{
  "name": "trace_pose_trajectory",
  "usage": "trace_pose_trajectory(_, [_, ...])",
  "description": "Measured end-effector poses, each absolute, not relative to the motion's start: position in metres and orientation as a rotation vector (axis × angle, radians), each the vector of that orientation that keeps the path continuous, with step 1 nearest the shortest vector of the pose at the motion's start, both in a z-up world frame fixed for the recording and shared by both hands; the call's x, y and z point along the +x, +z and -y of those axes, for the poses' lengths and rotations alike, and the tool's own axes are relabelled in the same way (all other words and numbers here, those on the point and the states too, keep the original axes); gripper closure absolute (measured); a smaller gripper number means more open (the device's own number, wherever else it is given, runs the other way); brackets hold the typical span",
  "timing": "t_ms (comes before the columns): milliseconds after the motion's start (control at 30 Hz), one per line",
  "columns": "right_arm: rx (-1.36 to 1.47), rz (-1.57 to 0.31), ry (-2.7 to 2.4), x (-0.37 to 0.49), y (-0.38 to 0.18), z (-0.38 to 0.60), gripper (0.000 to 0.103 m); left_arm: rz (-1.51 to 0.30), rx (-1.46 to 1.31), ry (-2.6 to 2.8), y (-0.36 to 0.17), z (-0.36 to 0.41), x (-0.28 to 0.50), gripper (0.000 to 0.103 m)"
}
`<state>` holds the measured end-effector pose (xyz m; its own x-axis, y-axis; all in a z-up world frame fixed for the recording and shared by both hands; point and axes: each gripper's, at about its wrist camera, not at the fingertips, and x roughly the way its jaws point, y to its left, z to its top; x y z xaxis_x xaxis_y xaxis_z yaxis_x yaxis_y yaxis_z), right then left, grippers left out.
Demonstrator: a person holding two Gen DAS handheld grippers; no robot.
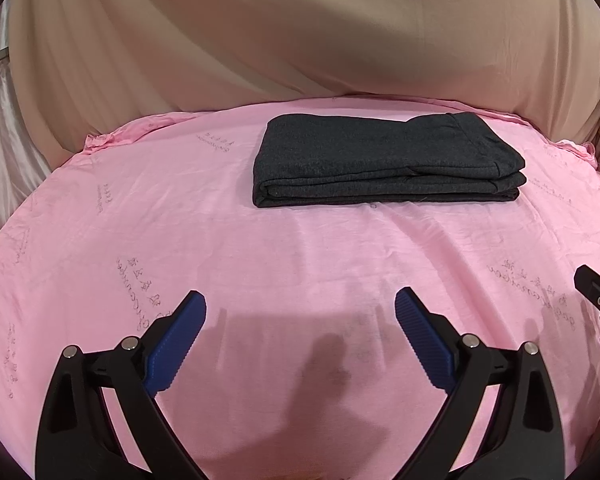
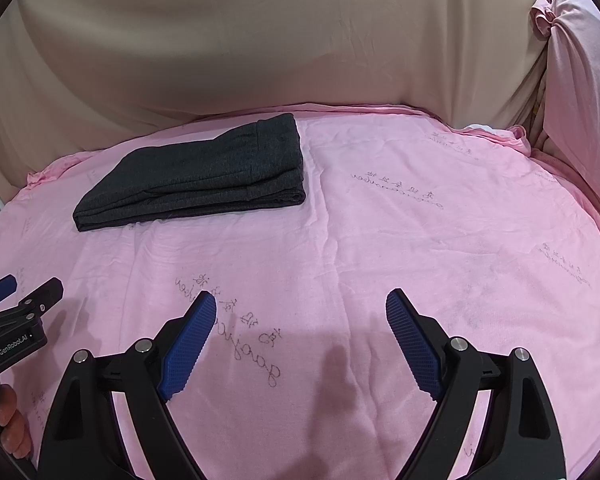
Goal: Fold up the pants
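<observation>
Dark grey pants (image 1: pixel 384 160) lie folded into a flat rectangular stack on the pink sheet (image 1: pixel 260 248), toward its far side. In the right wrist view the pants (image 2: pixel 204 176) lie at the far left. My left gripper (image 1: pixel 300 304) is open and empty, well in front of the pants above the sheet. My right gripper (image 2: pixel 300 304) is open and empty, in front of and right of the pants. The left gripper also shows at the left edge of the right wrist view (image 2: pixel 20 292), with the person's fingers (image 2: pixel 10 420) below it.
The pink sheet (image 2: pixel 420 240) with dark printed writing covers the surface. A beige cloth backdrop (image 1: pixel 300 32) hangs behind it. A pink bundled cloth (image 2: pixel 580 80) stands at the far right. The right gripper's tip shows at the right edge of the left wrist view (image 1: pixel 598 292).
</observation>
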<state>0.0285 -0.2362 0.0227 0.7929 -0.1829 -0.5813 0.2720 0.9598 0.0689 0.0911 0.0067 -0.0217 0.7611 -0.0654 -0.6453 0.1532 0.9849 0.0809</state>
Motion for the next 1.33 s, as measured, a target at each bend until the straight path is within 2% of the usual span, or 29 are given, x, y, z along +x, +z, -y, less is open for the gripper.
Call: trace_pose_trajectory(1333, [0.151,-0.61,-0.242,0.0287,0.0211,0.2369,0.018,-0.676,0.149,-0.111,-0.0191,-0.0049,0.0884,0.01])
